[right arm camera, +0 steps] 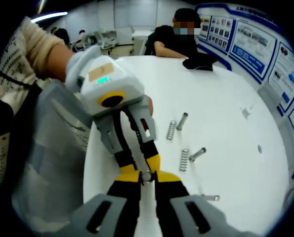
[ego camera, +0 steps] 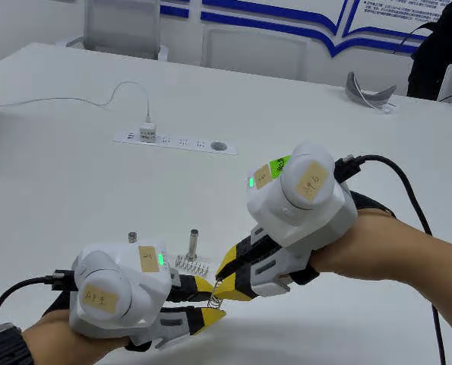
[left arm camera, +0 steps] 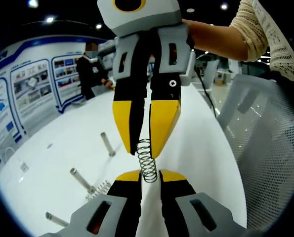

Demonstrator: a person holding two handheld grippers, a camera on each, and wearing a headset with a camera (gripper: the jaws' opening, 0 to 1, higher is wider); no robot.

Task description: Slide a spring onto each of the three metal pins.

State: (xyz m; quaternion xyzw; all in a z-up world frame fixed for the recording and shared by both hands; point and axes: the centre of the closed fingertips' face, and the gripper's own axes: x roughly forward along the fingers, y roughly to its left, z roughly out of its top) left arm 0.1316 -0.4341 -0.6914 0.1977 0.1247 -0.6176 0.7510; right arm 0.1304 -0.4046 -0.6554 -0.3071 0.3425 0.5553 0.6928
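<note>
A small metal spring (left arm camera: 147, 161) is pinched between both grippers just above the white table (ego camera: 74, 182). My left gripper (left arm camera: 150, 177) is shut on its near end, and my right gripper (right arm camera: 147, 177) is shut on the other end; from the head view the two meet tip to tip around the spring (ego camera: 216, 293). Behind them a metal pin (ego camera: 193, 245) stands upright, with a second spring (ego camera: 191, 266) lying at its foot, and a shorter pin (ego camera: 132, 237) stands to the left. Three pins (right arm camera: 182, 121) (right arm camera: 197, 154) (right arm camera: 211, 198) and two loose springs (right arm camera: 171, 130) (right arm camera: 184, 159) appear in the right gripper view.
A white power strip (ego camera: 176, 141) with a plug and cable lies mid-table. A dark curved object (ego camera: 370, 91) rests at the far right. A mesh chair (left arm camera: 265, 148) stands close beside the table, and a seated person (right arm camera: 179, 37) is at the far end.
</note>
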